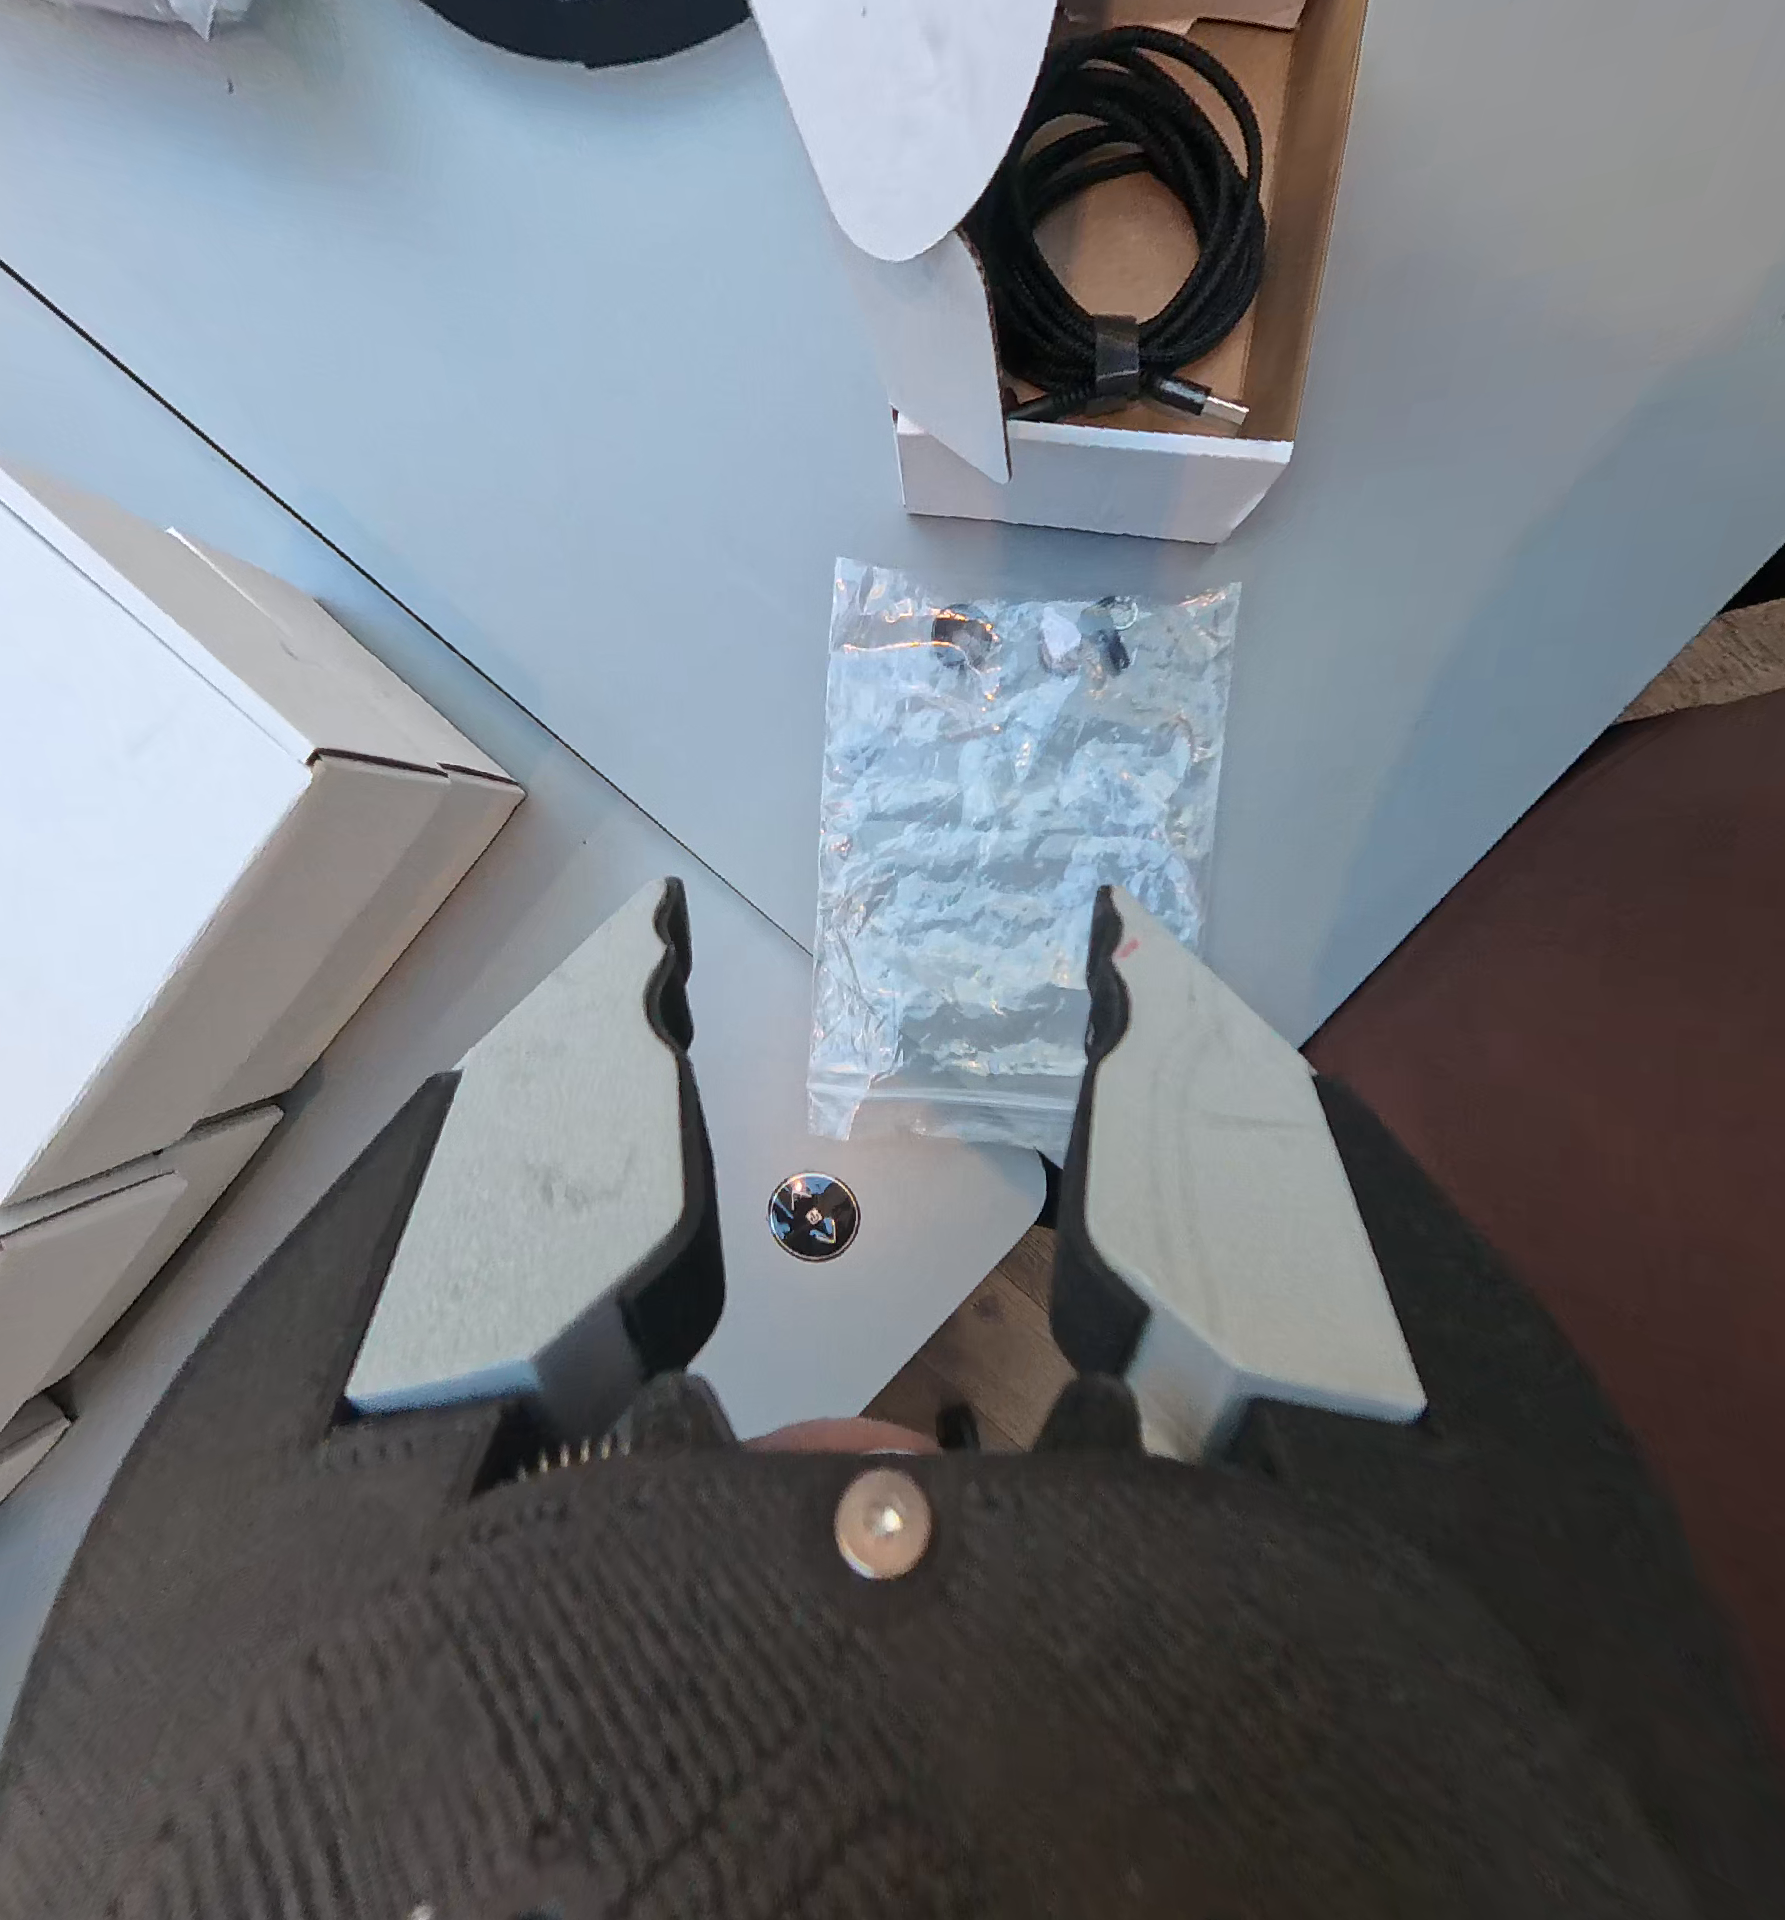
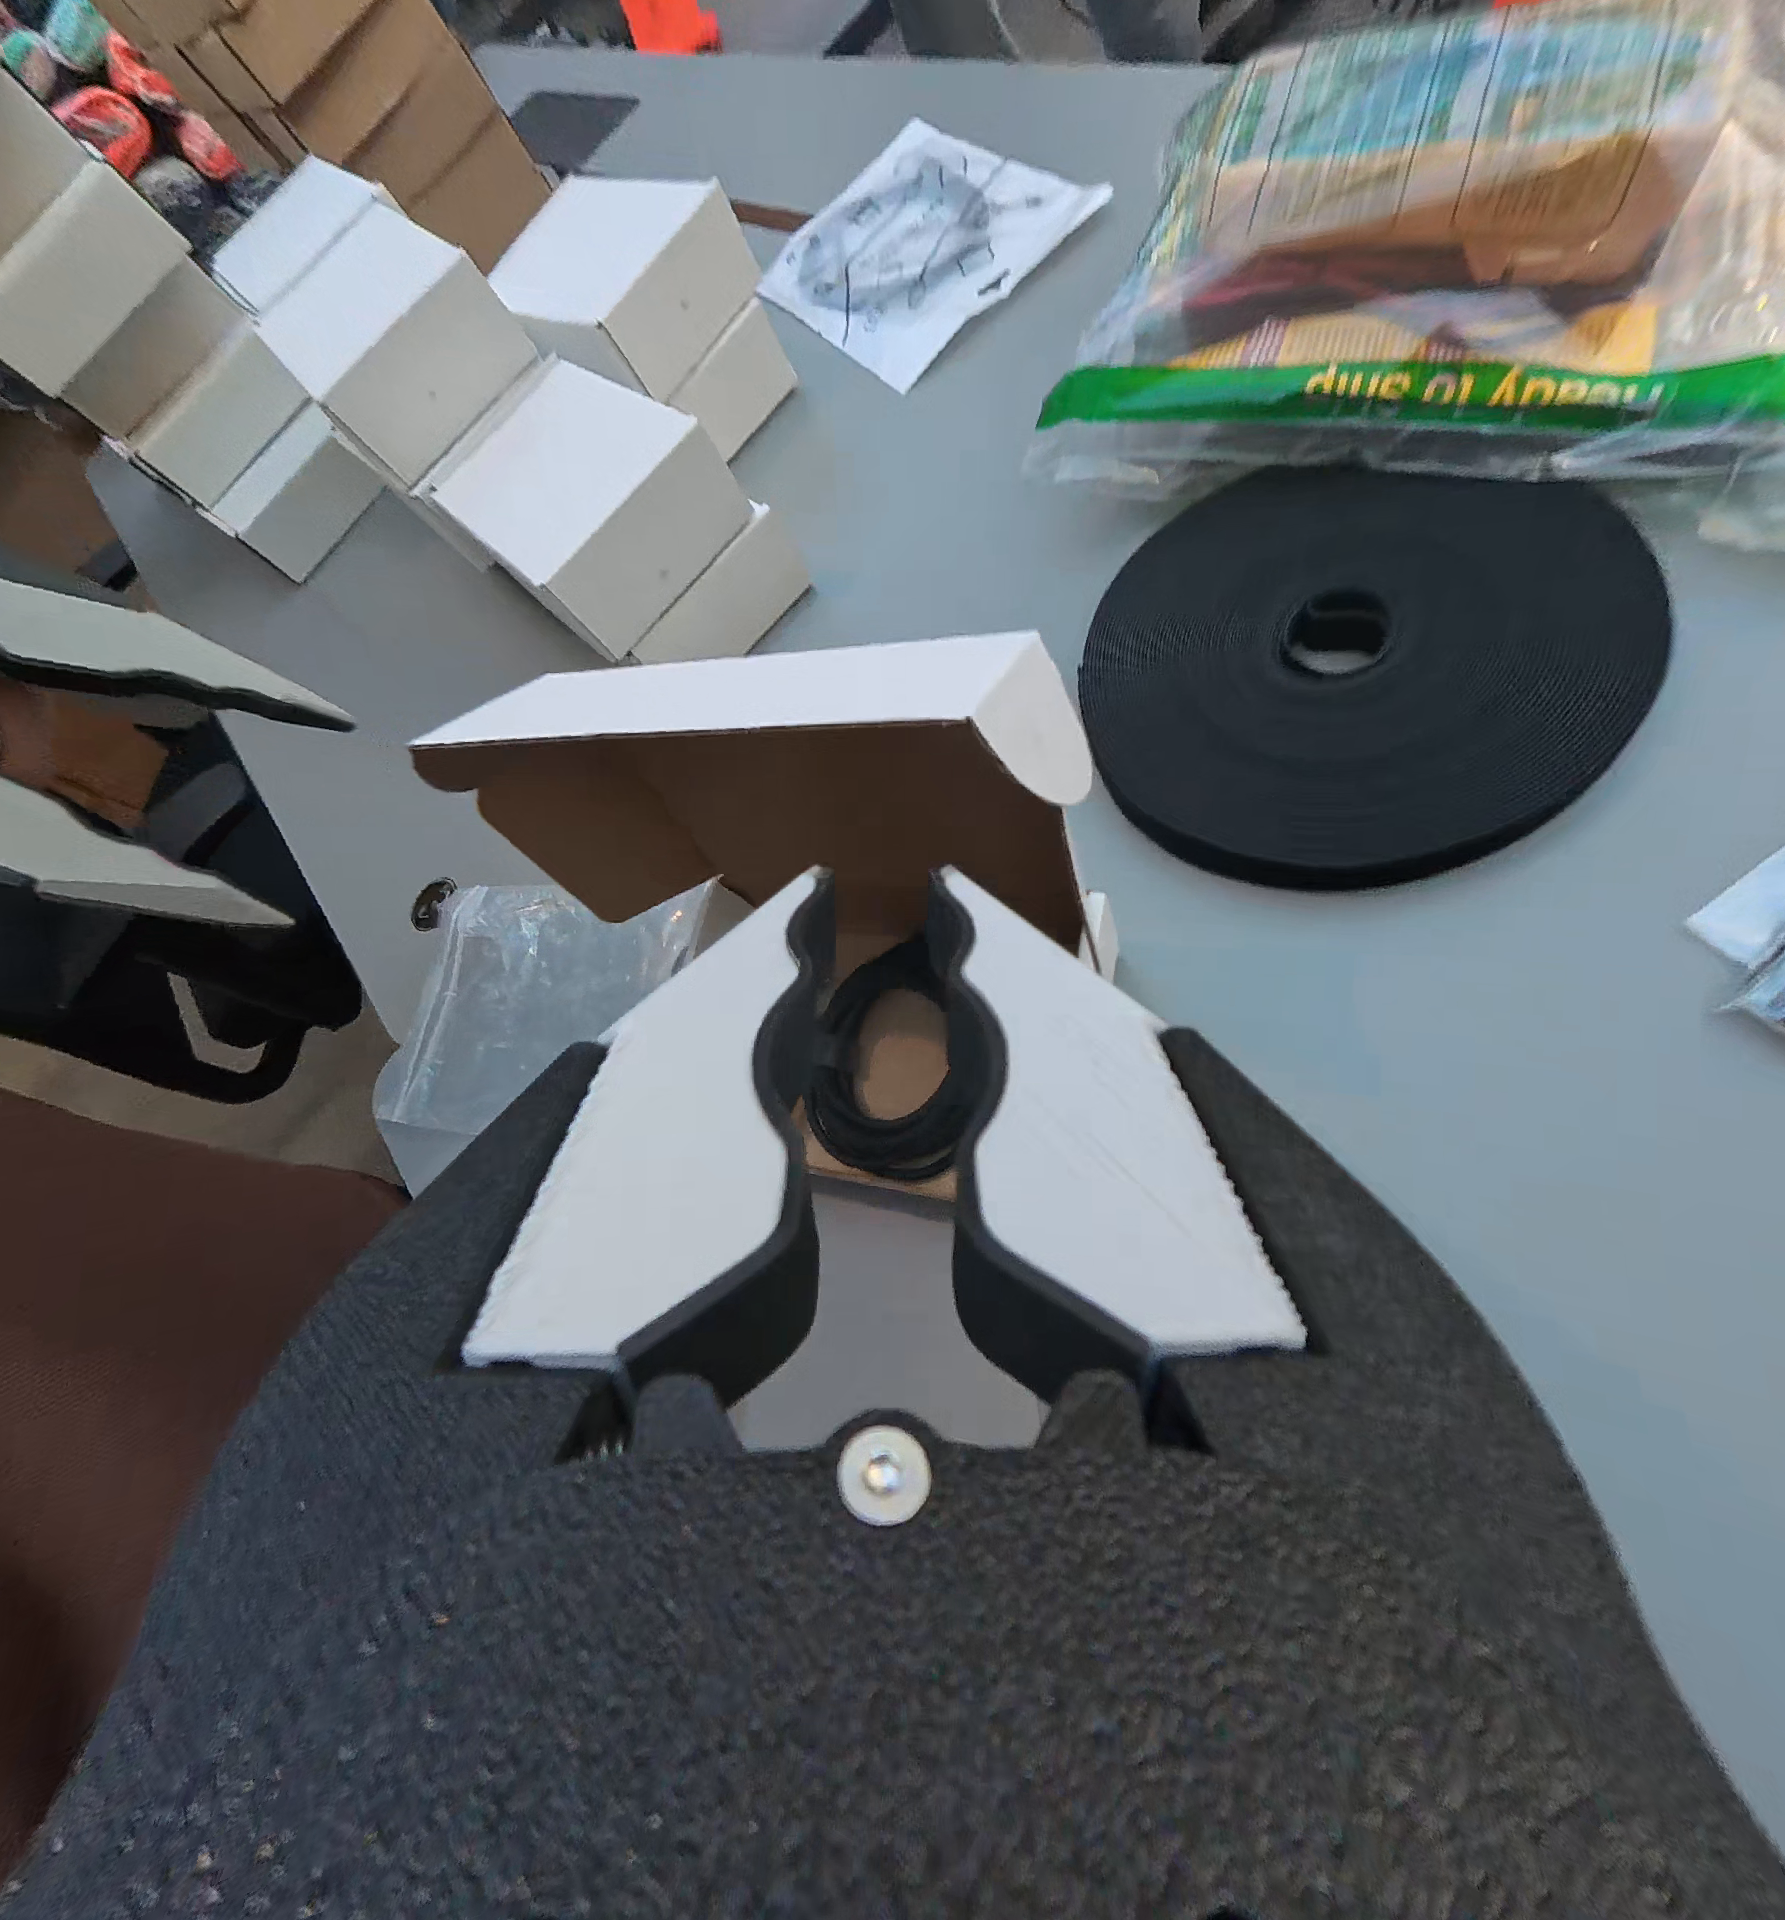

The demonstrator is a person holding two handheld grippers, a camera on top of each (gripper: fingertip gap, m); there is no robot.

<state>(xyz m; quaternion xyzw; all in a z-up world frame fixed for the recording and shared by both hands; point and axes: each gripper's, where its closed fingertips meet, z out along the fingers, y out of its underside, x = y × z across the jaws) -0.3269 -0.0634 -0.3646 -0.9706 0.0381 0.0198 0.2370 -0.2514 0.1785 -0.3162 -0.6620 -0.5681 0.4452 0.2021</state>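
Left gripper (image 1: 888, 935) wide open, above plastic bag (image 1: 1023, 831) on tabletop (image 1: 555, 468). Right gripper (image 2: 877, 894) slightly open, empty, before open box (image 2: 763, 769) with black cable (image 2: 883, 1081).

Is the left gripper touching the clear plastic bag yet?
Cannot tell. In the left wrist view, the open left gripper overlaps the clear plastic bag, but its height is unclear.

Left of my left fingers (image 1: 576, 1091) I see stacked white boxes (image 1: 140, 779) on the grey table (image 1: 555, 416). Between these fingers, near their base, a round metal cap (image 1: 813, 1216) sits in the tabletop. Ahead and right of my right fingers (image 2: 1064, 1122) lies a black strap roll (image 2: 1376, 675). Beyond it is a large plastic bag (image 2: 1490, 260), and a printed sheet (image 2: 935, 244) lies further left.
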